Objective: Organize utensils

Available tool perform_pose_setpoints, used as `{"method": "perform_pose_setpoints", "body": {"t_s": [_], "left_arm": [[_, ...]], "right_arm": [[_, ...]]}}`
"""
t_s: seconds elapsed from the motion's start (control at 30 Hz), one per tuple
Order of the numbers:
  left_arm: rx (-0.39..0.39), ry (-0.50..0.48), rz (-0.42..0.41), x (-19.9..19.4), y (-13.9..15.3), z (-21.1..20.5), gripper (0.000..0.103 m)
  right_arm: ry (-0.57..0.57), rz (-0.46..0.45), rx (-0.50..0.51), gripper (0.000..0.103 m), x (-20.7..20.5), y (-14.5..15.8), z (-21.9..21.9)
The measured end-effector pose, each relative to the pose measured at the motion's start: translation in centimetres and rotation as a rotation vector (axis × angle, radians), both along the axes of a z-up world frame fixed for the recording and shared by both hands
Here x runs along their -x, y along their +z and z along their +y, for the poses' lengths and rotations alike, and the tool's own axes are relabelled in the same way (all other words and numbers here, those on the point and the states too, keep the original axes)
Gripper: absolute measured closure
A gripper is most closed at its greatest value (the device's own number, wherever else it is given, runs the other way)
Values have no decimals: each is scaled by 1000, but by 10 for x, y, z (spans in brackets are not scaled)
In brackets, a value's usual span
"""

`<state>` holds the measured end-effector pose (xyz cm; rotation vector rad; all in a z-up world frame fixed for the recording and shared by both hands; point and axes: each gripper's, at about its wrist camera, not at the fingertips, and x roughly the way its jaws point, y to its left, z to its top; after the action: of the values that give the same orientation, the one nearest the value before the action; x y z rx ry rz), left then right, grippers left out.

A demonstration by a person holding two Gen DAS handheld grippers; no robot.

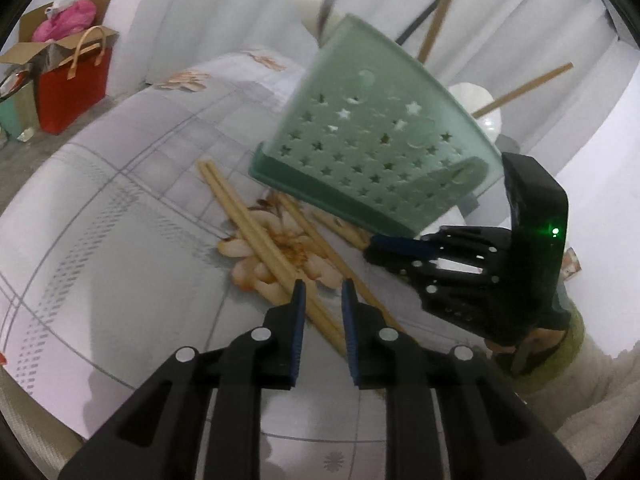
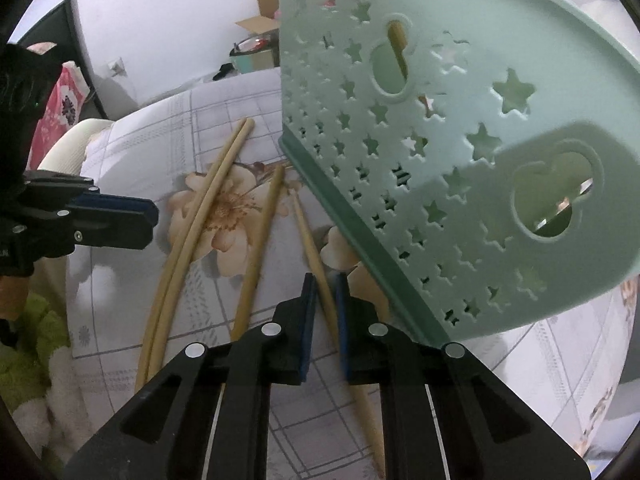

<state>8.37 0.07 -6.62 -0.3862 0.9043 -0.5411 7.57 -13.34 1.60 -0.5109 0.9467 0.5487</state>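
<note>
Just chopstick [image 2: 320,280] between right gripper [image 2: 323,280] (unpressed)

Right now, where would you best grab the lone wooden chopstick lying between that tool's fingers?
Grip the thin wooden chopstick mid-shaft, coming from above with one pad on each side. It lies flat on the flowered tablecloth, apart from its neighbours, and the pale green star-holed basket crowds its far end.

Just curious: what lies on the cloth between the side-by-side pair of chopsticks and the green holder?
A thick chopstick and a thin chopstick, in the right wrist view.
</note>
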Motion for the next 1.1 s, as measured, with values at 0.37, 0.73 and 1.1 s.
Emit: {"method": "perform_pose_setpoints", "body": {"t_s": [0.37,0.73,1.1], "left_arm": [[-43,-77,28,-16,-1,-43,77],[-462,-73,-31,-47,5,-123,77],[-498,18,-106,-39,7,-129,103]], "right_arm": [[-56,34,-60,99,12,0,-24],[-179,20,-161,98,47,14,-69],[-202,-29,-208,98,55,35,-73]]}}
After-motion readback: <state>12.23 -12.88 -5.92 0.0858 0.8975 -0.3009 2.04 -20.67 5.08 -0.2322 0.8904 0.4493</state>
